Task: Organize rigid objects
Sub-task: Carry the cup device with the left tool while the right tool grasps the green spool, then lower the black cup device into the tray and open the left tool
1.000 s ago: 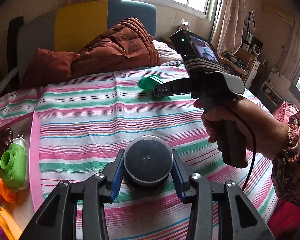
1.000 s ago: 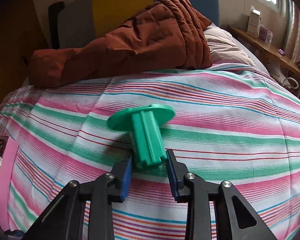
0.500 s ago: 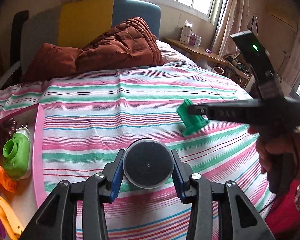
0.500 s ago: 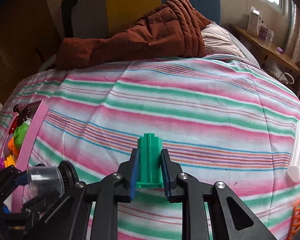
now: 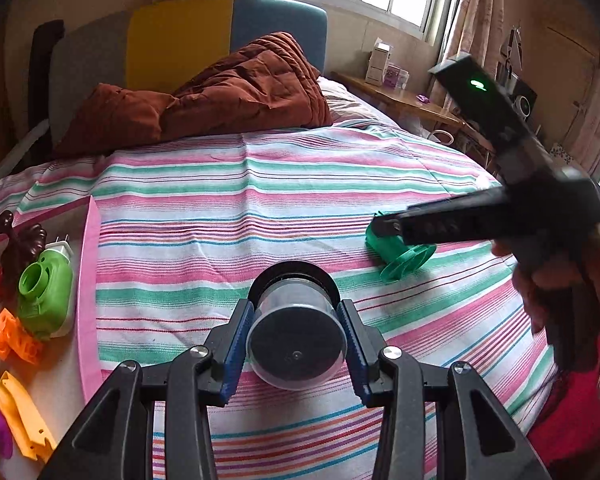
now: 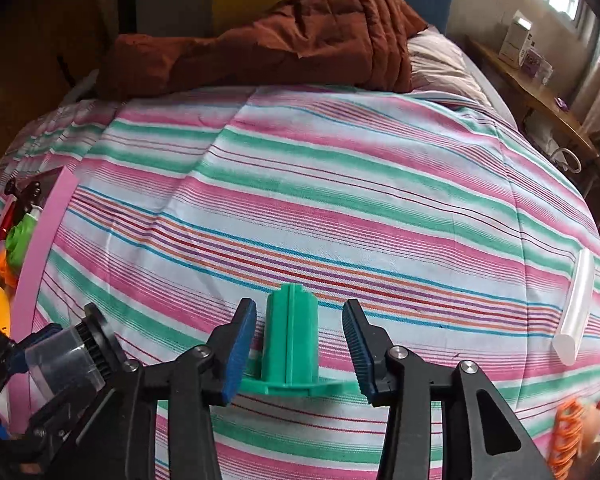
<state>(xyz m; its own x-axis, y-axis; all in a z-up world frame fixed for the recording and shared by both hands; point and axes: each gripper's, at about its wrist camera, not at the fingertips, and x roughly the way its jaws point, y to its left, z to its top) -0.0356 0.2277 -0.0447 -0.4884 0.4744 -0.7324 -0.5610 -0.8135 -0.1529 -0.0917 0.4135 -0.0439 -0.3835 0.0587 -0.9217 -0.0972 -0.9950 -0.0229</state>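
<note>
Green spool (image 6: 290, 340): we see it on the striped bedspread (image 6: 340, 184) between our right gripper (image 6: 299, 354)'s opening pads, untouched. Left gripper (image 5: 296, 344) clasps the clear jar (image 5: 296, 336). Open bedspread far side; pink tray (image 5: 88, 280) left.

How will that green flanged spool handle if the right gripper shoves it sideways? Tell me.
The green spool looks like rigid moulded plastic, so it likely won't flex. Standing on its wide flange, it probably slides before tipping. On its side, it would likely roll in an arc.
</note>
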